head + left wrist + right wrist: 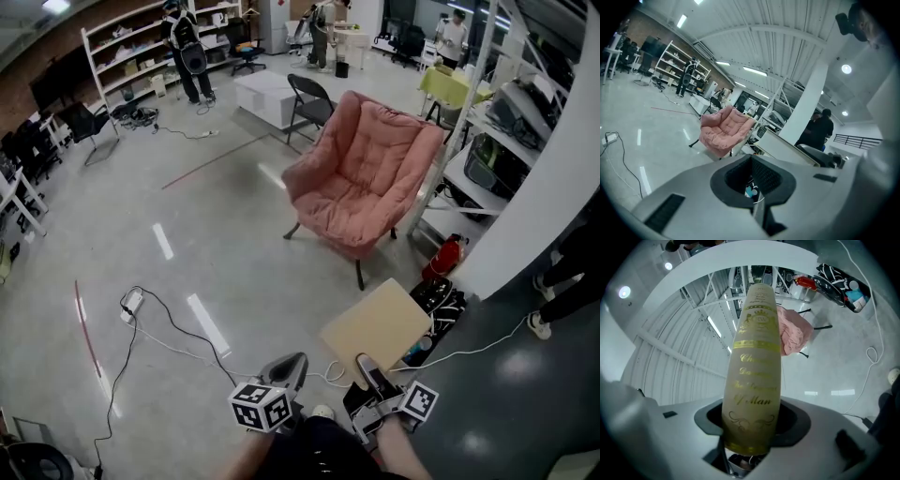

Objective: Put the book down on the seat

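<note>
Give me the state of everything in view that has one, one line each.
book, closed, clamped upright in the right gripper, not yet on the seat
right gripper, shut on the book
left gripper, jaws together, nothing held
pink armchair, upright, seat empty
folding chair, unfolded

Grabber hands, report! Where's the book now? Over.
Left gripper shut, empty. Right gripper shut on book, not yet at pink chair. Seat bare. Power strip on floor, off to the left. Over.
</note>
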Demonstrator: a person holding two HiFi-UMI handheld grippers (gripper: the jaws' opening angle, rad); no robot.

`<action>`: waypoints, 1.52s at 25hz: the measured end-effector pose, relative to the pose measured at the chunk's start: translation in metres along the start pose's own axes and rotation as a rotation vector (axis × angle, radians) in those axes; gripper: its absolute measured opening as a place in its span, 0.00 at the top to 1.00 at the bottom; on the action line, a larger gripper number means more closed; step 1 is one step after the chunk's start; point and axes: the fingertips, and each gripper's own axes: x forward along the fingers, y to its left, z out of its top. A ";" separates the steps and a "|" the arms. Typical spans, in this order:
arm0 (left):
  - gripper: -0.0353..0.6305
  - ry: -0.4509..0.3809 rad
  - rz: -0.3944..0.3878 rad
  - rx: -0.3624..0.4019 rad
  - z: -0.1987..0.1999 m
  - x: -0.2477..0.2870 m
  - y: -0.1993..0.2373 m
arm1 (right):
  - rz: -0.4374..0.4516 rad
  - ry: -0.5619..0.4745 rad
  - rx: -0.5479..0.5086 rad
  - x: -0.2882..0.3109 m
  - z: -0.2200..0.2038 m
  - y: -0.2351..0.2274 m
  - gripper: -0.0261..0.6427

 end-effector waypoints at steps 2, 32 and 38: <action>0.93 -0.016 0.007 -0.004 0.000 0.005 -0.002 | 0.009 0.025 -0.021 0.002 0.005 0.001 0.61; 0.93 -0.059 0.001 -0.046 0.105 0.112 0.074 | -0.022 0.057 0.014 0.152 0.080 -0.012 0.63; 0.93 -0.051 -0.009 -0.031 0.138 0.134 0.106 | -0.001 0.025 0.065 0.200 0.092 -0.012 0.62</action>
